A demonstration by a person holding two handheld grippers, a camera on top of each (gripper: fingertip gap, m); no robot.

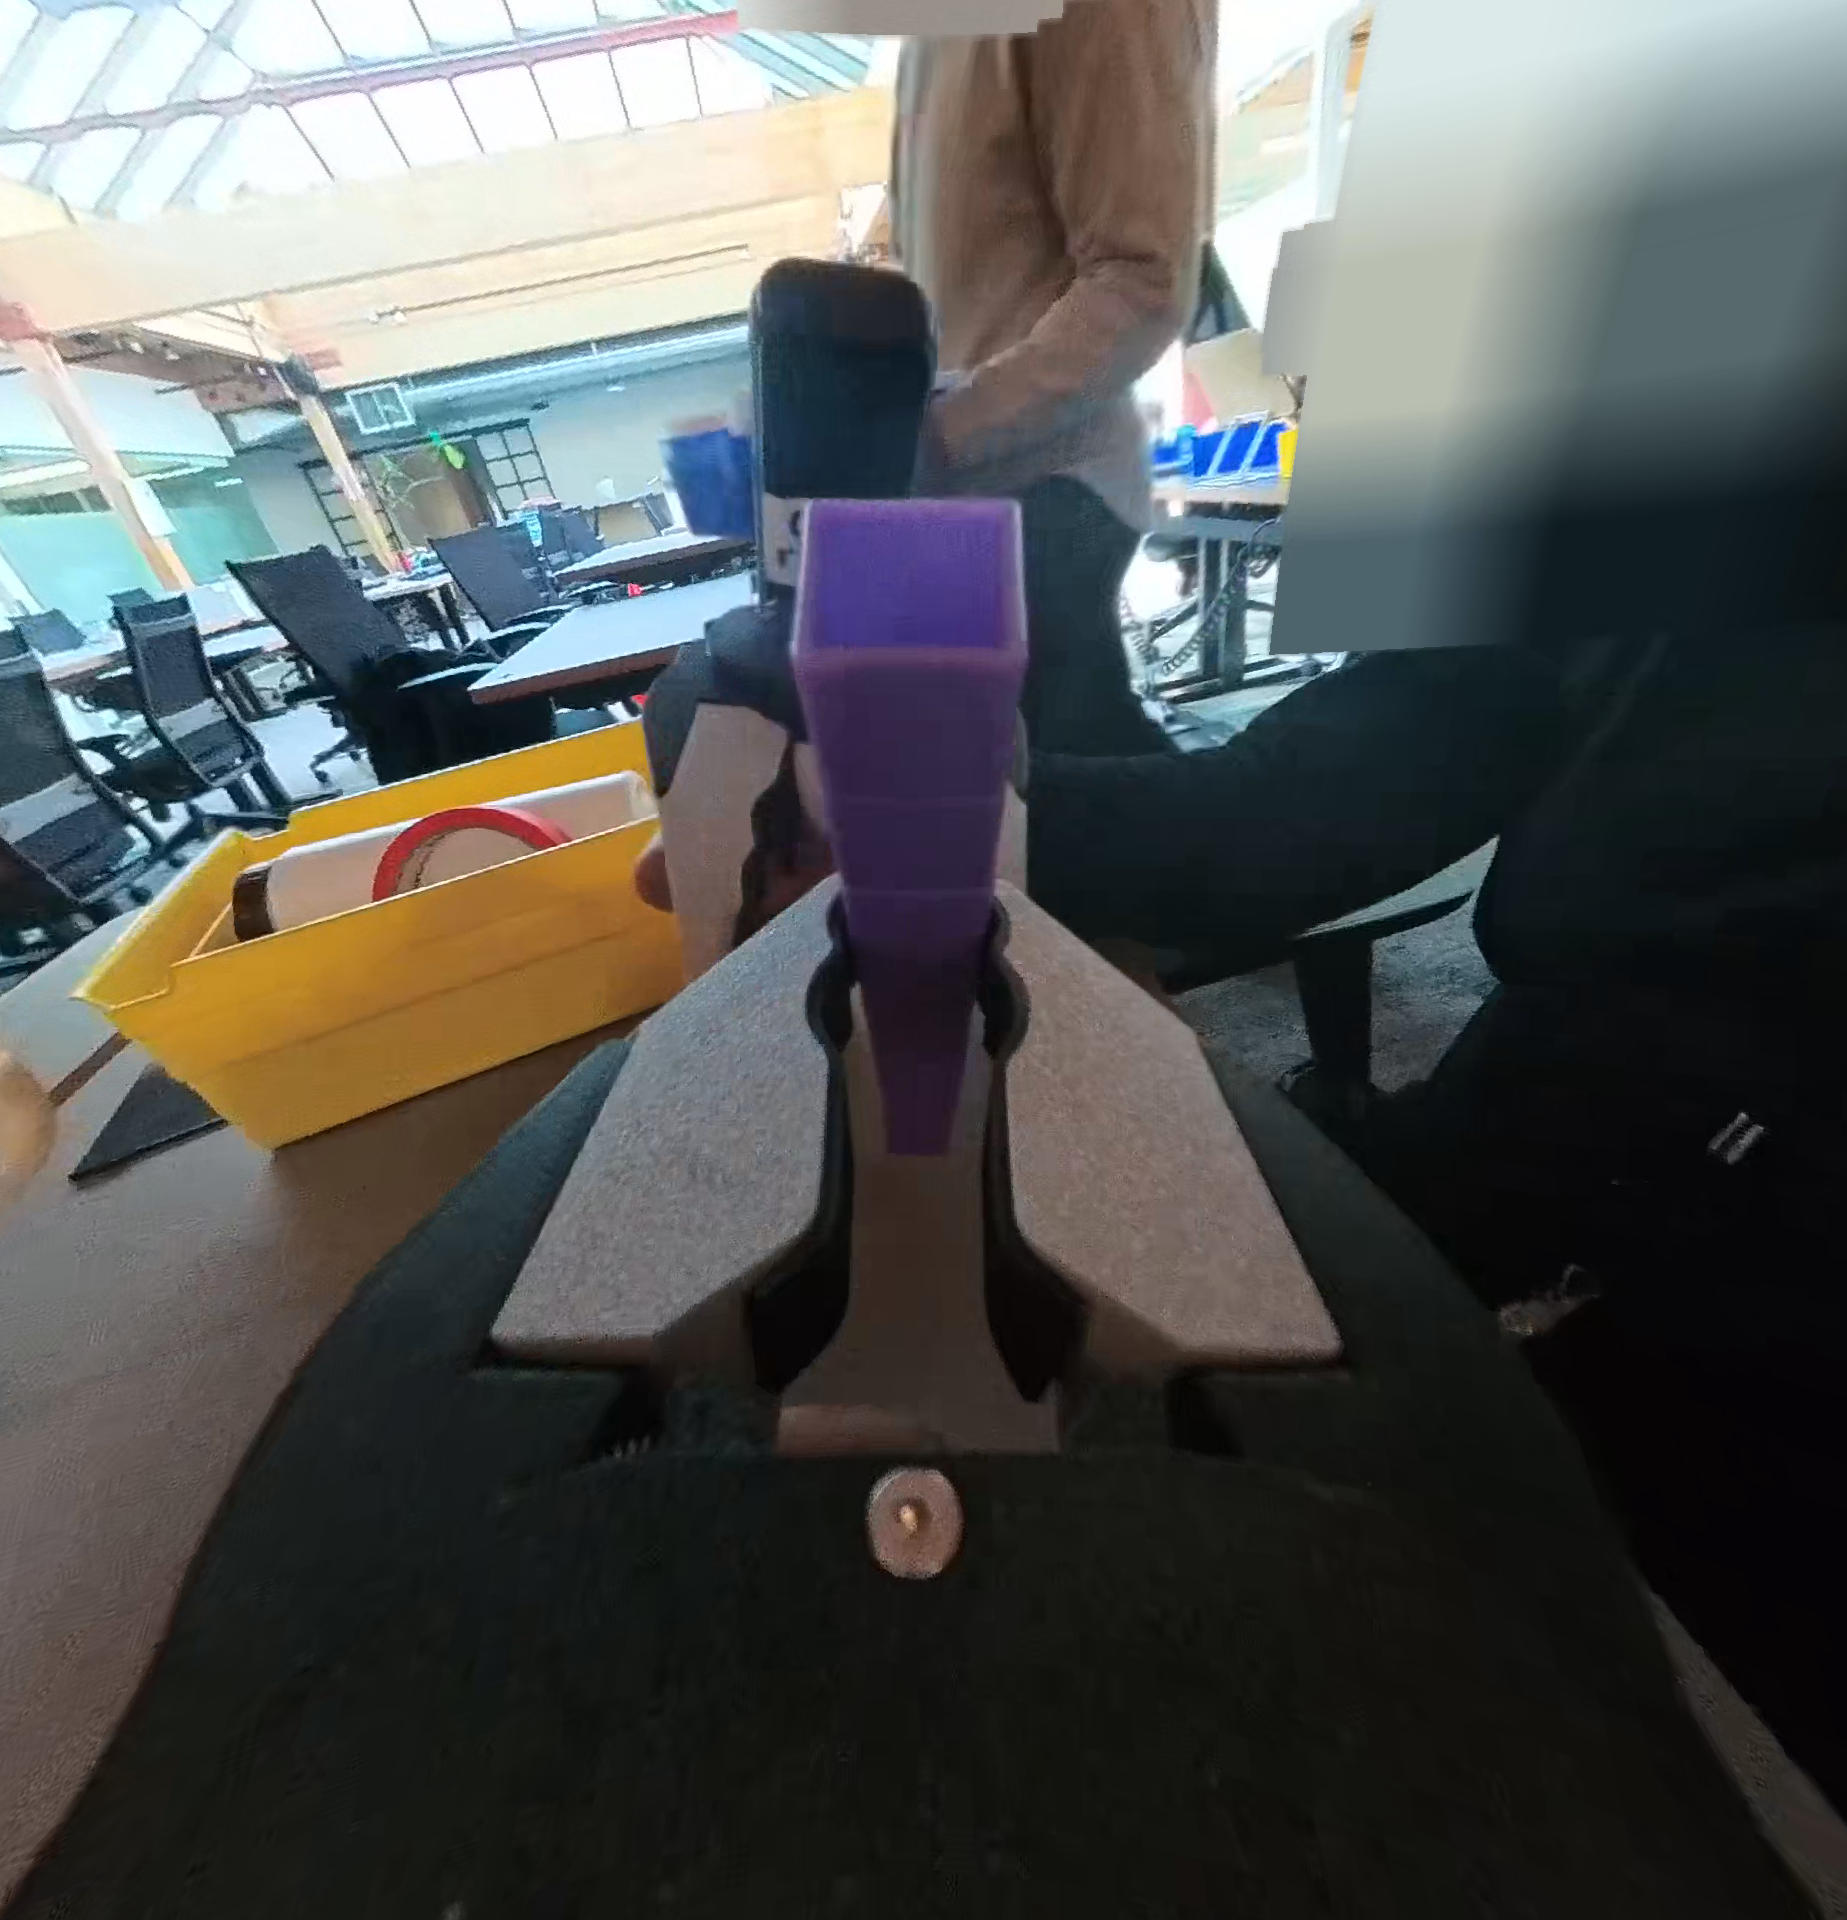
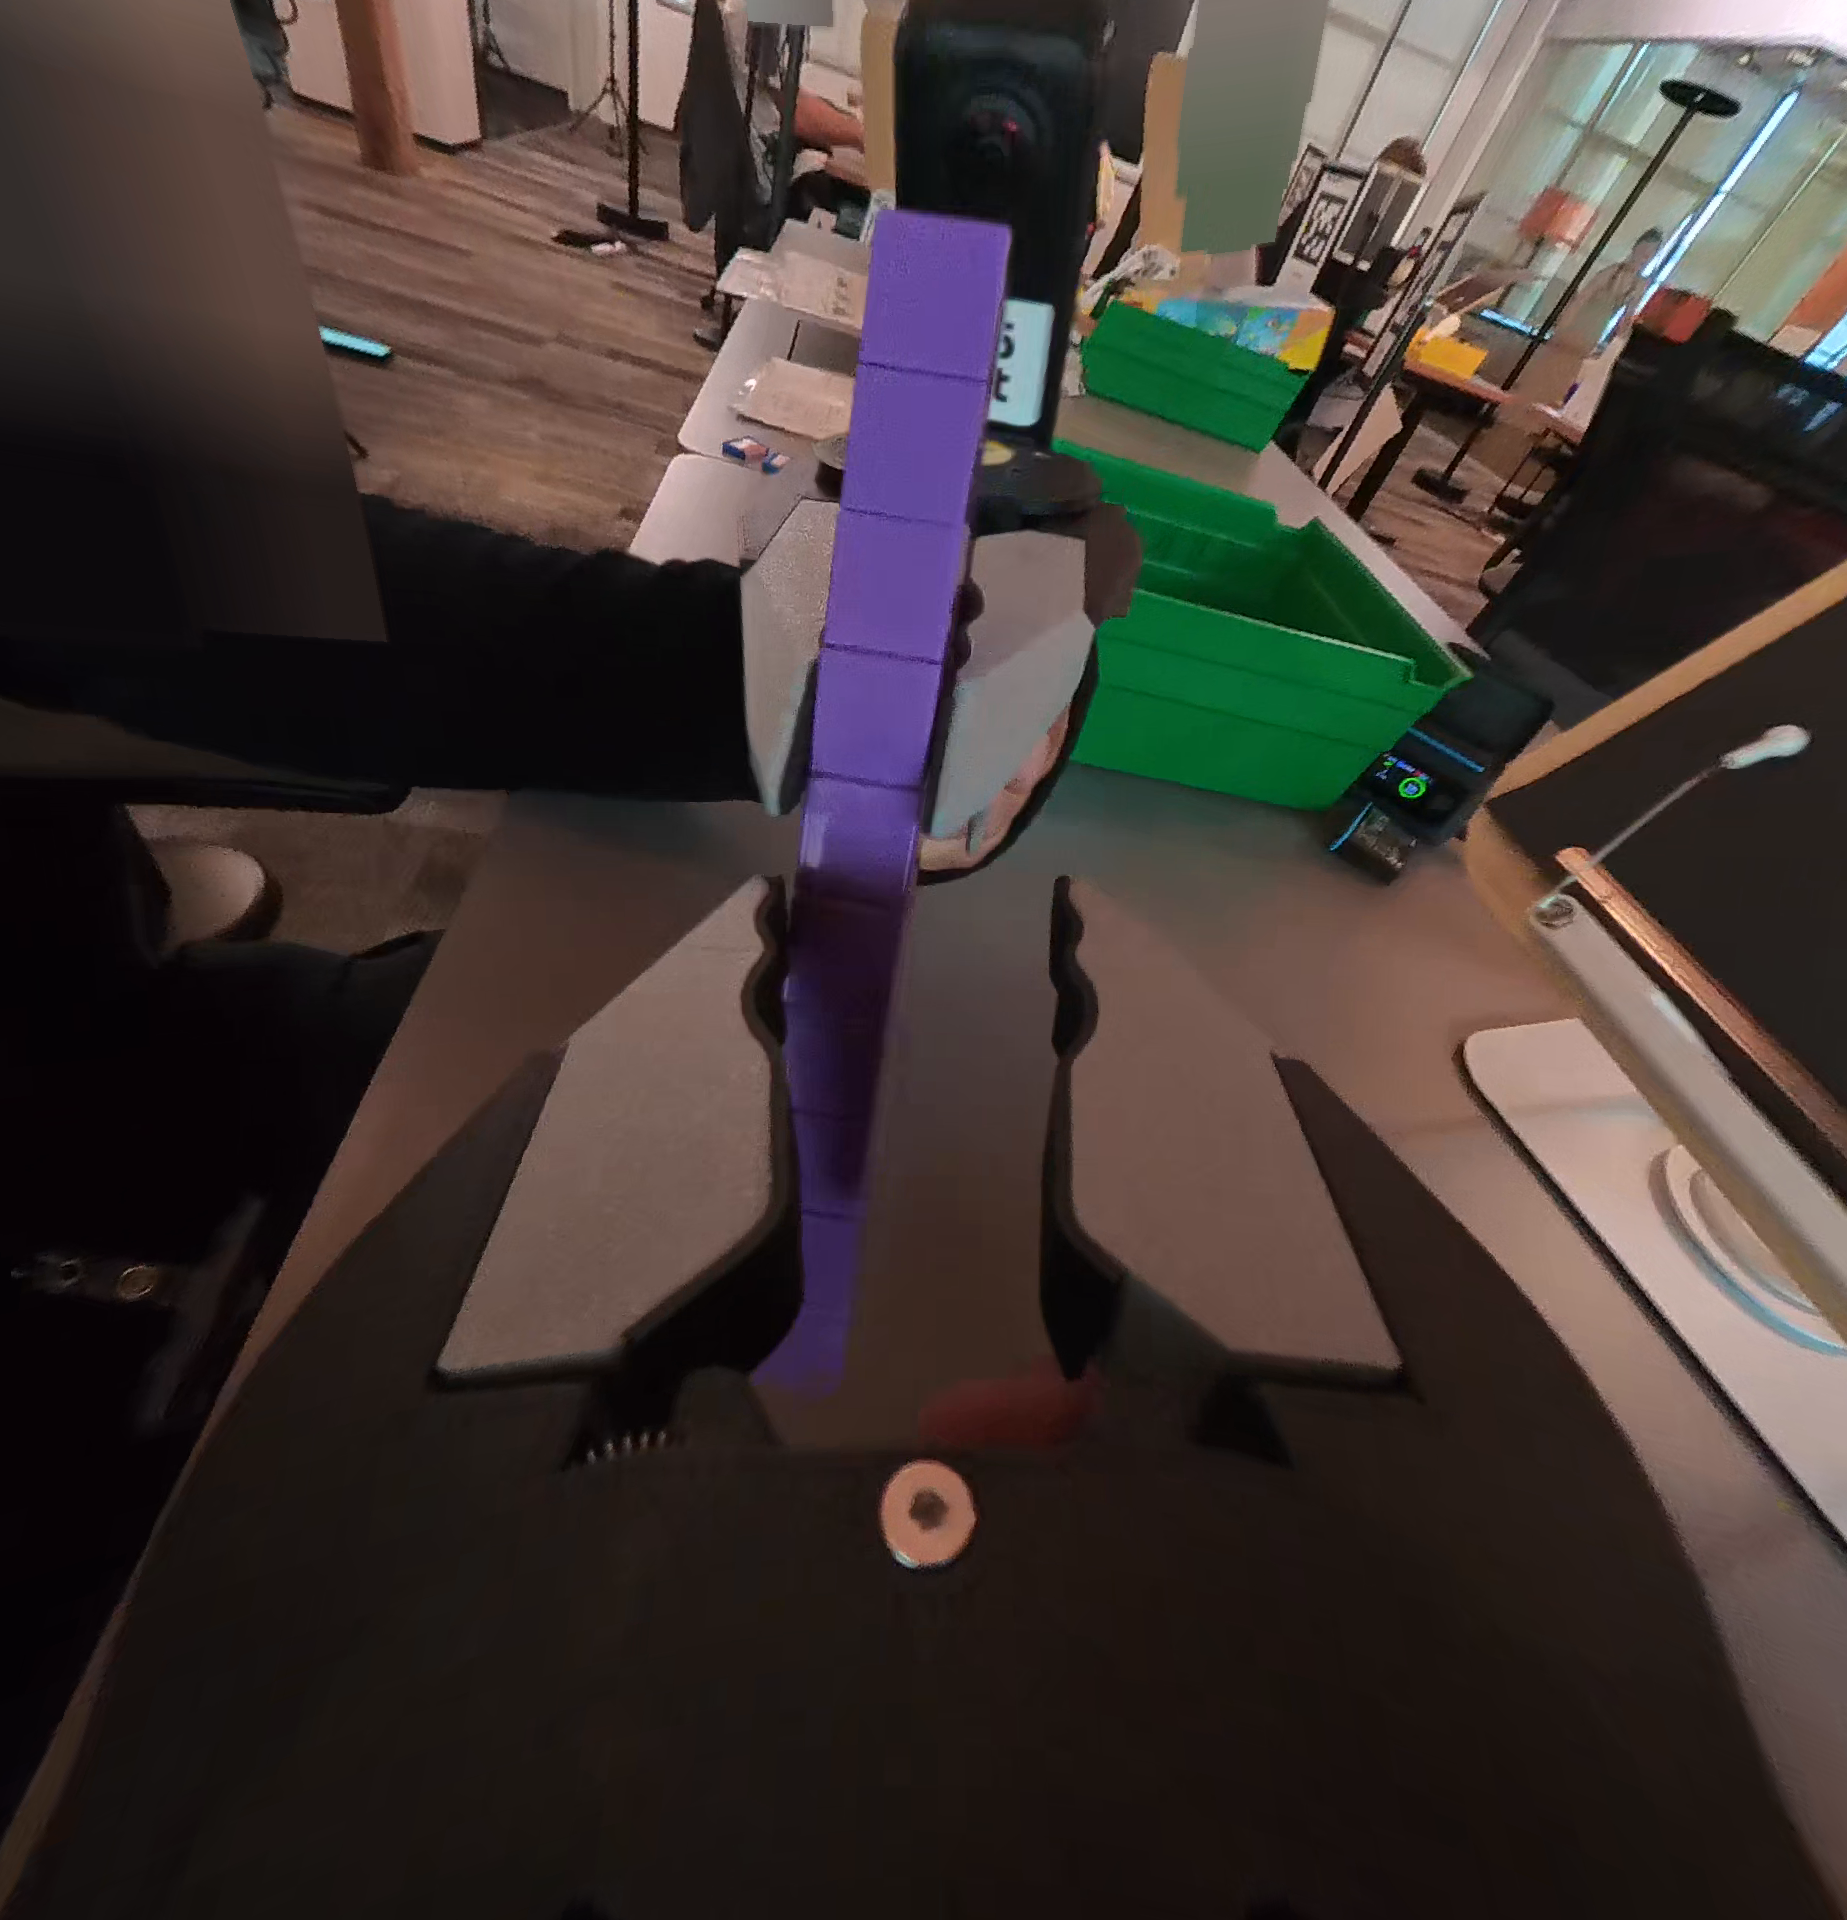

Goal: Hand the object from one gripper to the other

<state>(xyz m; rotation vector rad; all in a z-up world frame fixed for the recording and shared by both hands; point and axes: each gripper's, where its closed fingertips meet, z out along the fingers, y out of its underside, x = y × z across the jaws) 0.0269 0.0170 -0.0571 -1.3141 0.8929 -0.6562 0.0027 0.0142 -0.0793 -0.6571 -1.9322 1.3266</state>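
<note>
At the centre of the left wrist view, the left claw point(image 1: 919, 987) is clamped on the narrow end of the purple block stack point(image 1: 911, 769). In the right wrist view, the right claw point(image 2: 914, 935) gapes around the stack, its left pad touching. Beyond lie a yellow bin point(image 1: 379, 997) and green bins point(image 2: 1241, 665).

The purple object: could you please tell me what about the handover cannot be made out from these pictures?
- Right wrist view: the near end of the purple object is dark and blurred; contact with fingers of the open right gripper is unclear.
- Left wrist view: the object, clamped in the left gripper, hides most of the right gripper.
- Left wrist view: the yellow bin wall hides its contents' lower parts.
</note>
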